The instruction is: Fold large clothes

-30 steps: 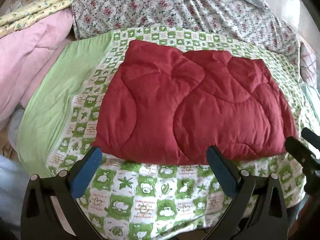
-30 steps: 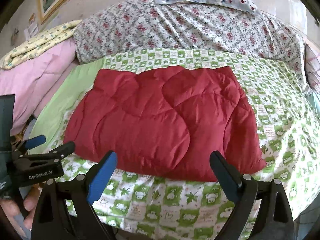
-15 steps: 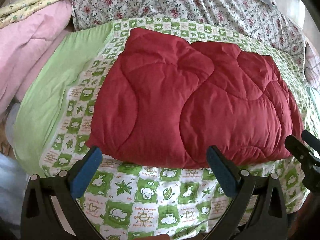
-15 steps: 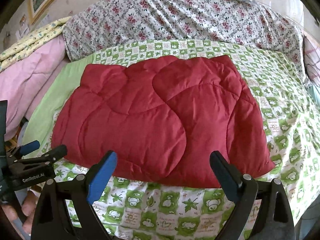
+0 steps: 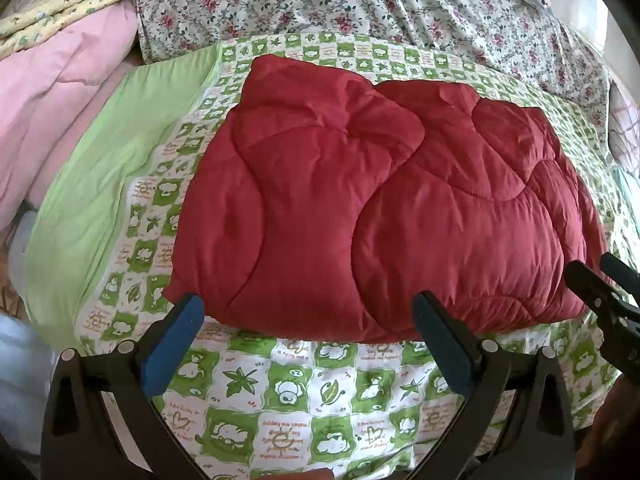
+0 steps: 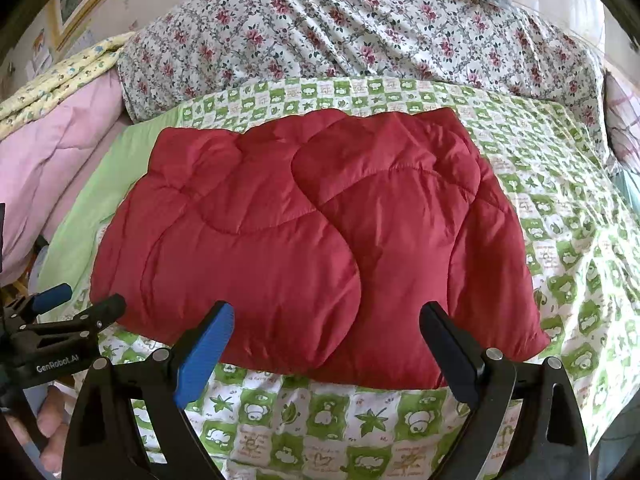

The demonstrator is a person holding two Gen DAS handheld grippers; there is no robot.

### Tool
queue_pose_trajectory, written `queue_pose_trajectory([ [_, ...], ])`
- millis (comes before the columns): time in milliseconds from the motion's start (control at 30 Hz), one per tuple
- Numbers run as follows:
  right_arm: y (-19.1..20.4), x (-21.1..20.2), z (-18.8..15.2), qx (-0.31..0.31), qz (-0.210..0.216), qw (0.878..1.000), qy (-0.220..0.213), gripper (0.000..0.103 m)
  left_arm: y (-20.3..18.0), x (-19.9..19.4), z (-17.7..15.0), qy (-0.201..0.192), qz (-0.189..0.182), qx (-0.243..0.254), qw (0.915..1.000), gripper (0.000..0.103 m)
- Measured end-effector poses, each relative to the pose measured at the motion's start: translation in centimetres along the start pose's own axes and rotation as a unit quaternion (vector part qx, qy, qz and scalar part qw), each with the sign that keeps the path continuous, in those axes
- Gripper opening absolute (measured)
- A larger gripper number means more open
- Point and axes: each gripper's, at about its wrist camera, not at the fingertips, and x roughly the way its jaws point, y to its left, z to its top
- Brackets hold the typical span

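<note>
A red quilted garment (image 5: 372, 208) lies folded flat on the green-and-white checked bedsheet (image 5: 280, 400); it also shows in the right wrist view (image 6: 312, 240). My left gripper (image 5: 308, 340) is open and empty, its blue pads (image 5: 172, 344) just short of the garment's near edge. My right gripper (image 6: 326, 344) is open and empty, at the garment's near edge on its right half. The right gripper (image 5: 608, 292) shows at the right edge of the left wrist view. The left gripper (image 6: 76, 312) shows at the left edge of the right wrist view.
A floral quilt (image 6: 360, 28) is piled along the back of the bed. A pink duvet (image 5: 52, 112) and a yellow patterned cloth (image 5: 64, 4) lie at the left. A plain green sheet strip (image 5: 112, 168) runs beside the garment's left side.
Both grippers have moved forward toward the garment's near edge; it looks larger and closer in both views. The garment has not moved. Both stay open.
</note>
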Motion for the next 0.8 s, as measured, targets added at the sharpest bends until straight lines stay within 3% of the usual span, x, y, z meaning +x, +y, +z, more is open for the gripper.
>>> queue_pose_trajectory([
  [800,-0.41,0.46,0.63,0.002,0.007,1.000,0.007,0.095,-0.21,-0.20,0.54,-0.006,0.003,0.002,1.0000,0.103],
])
